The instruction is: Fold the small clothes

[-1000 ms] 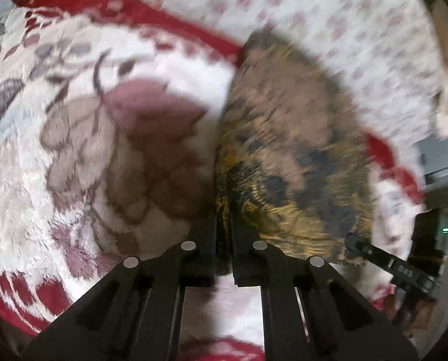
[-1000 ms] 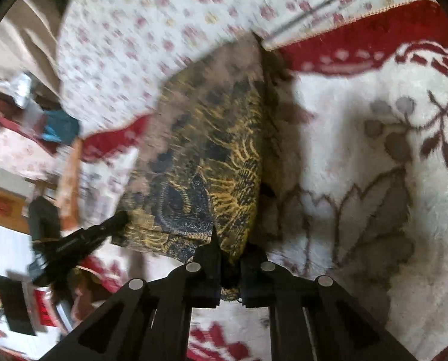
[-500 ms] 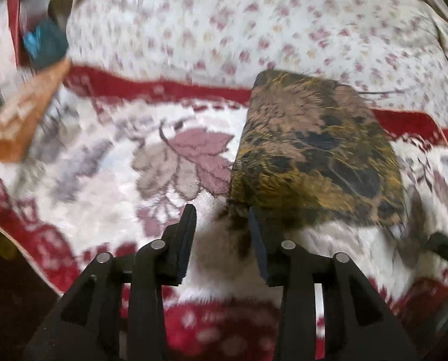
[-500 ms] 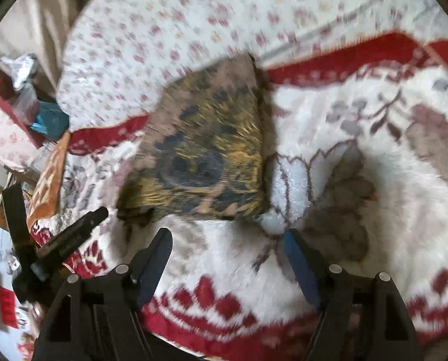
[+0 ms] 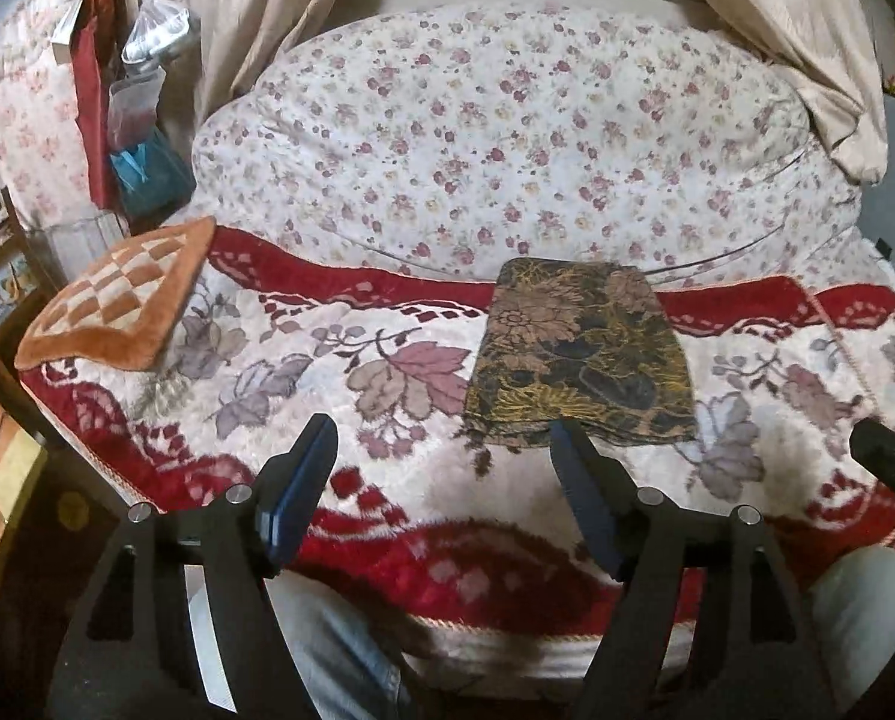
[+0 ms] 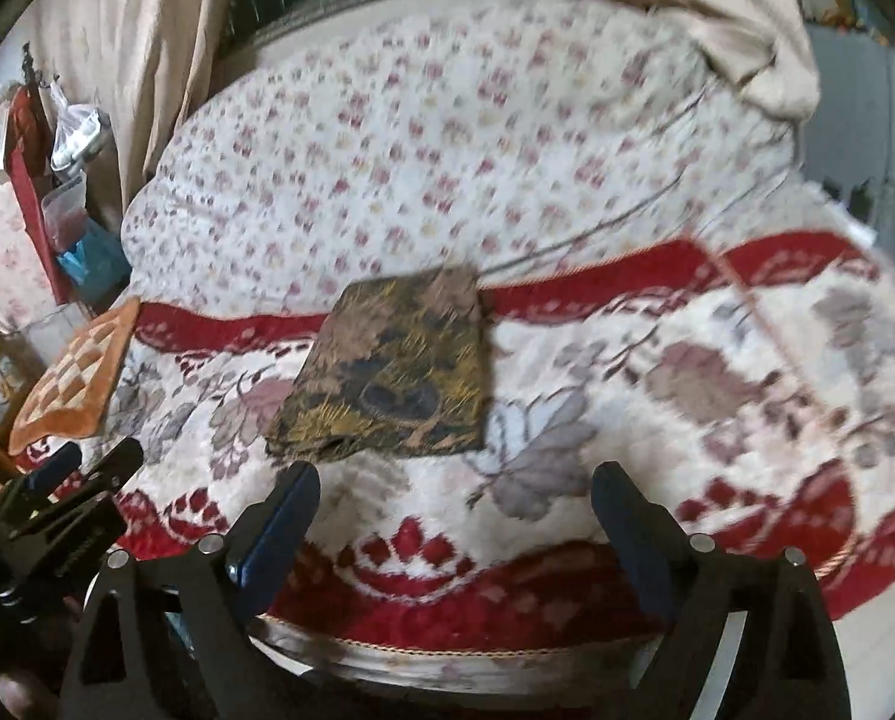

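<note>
A small dark cloth with a gold and brown floral print (image 5: 579, 354) lies folded flat in a rough rectangle on the red and white floral blanket (image 5: 327, 372). It also shows in the right wrist view (image 6: 399, 372). My left gripper (image 5: 444, 438) is open and empty, held back from the cloth's near edge. My right gripper (image 6: 453, 486) is open and empty, also back from the near edge. The left gripper shows at the lower left of the right wrist view (image 6: 63, 498).
A flowered quilt (image 5: 507, 138) is heaped behind the cloth. An orange checked cushion (image 5: 123, 306) sits at the blanket's left end. Hanging bags (image 5: 141, 120) and furniture stand at the far left. Beige curtains (image 5: 795, 30) hang behind. The blanket's front edge (image 5: 507, 630) is near me.
Both grippers were shut on the cloth's near edge. They have let go, opened wide and drawn back and up. The cloth now lies flat and free.
</note>
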`<state>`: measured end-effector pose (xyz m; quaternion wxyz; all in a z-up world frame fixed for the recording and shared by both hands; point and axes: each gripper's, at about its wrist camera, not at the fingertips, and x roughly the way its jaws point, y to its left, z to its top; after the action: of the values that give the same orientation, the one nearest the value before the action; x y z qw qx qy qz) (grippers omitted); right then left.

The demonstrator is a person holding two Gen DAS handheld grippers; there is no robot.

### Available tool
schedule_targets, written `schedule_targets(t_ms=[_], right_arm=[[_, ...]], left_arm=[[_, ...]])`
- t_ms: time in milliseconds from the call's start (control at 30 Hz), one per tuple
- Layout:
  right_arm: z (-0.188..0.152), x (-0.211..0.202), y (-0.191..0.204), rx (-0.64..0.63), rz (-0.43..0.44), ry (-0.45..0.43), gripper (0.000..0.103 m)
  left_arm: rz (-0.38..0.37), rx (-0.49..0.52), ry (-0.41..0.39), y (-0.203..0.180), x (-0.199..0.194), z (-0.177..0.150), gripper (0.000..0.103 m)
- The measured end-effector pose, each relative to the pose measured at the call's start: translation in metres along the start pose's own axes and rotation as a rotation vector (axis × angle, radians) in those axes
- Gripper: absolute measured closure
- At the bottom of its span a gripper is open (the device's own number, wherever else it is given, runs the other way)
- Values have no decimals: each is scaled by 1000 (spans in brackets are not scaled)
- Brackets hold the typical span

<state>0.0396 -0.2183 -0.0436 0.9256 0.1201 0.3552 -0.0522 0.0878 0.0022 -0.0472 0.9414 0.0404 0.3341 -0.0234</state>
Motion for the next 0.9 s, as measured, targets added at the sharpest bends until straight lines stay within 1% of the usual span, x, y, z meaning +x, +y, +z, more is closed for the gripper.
schedule_targets(t_ms=[33,133,200,333,600,900], right_arm=[[-1,-7,1,-1,11,-8,12],[0,-16,6,-19,-5,4,12],[0,-21,8,-21,1,3,12],[0,-26,9,-9,29,15,12],[1,-25,12,-14,29,21,12],[0,-20,9,-17,31,39,12]], left_arm=[[-8,-8,-3,2,-4,1,29],[-14,-12,-2,1,-13,1,29],[-24,-17,-1,1,-22,1,29],[-10,-25,-13,2,-36,3,29],[10,-7,-14,2,-43,5,29],[10,9,-6,6,-41,8,29]])
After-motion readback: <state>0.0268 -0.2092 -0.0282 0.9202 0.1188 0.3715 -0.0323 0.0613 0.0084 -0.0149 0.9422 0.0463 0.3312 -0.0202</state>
